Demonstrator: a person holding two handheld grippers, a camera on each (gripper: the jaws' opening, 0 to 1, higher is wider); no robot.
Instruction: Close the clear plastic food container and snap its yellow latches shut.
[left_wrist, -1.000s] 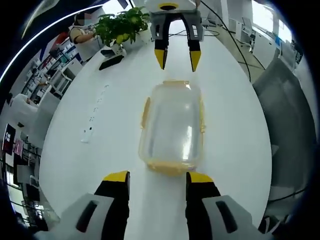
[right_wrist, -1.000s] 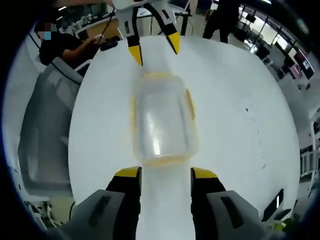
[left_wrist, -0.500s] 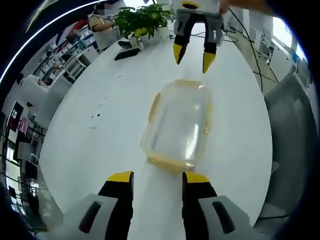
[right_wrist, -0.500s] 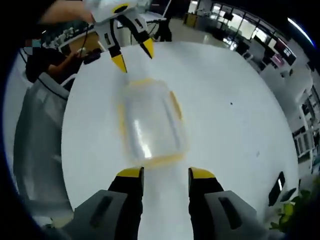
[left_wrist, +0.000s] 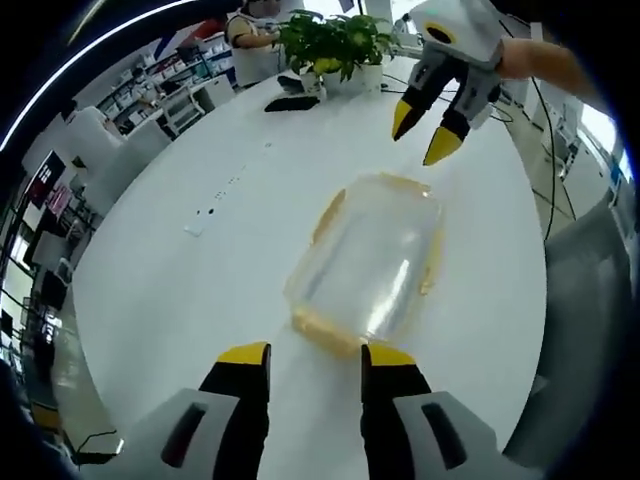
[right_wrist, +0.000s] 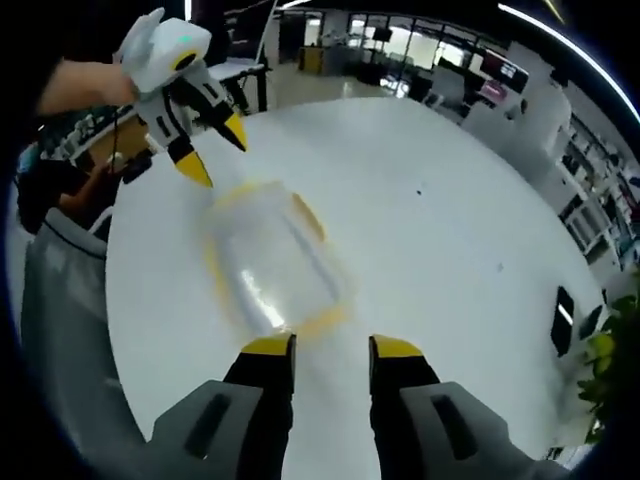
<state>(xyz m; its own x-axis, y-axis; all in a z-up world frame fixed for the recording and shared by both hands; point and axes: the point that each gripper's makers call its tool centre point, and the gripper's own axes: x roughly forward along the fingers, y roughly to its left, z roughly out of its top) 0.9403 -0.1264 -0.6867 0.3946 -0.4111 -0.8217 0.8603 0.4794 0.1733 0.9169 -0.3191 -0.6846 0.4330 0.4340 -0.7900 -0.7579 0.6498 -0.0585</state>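
Since 0.5 s ago, both grippers have swung sideways around the container (left_wrist: 368, 260). Left gripper (left_wrist: 305, 353) and right gripper (right_wrist: 331, 343) hover apart, empty. Step: approach; next, press a latch (left_wrist: 325, 213).

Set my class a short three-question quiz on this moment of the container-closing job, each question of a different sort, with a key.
1. True or false: the left gripper grips the clear food container.
2. What stands at the white table's far end in the left gripper view? A) potted plant B) kettle C) box
3. Fill in: the right gripper has its jaws ____.

Key: 1 false, it sits just short of the container's near end; 2 A, the potted plant; 3 open.
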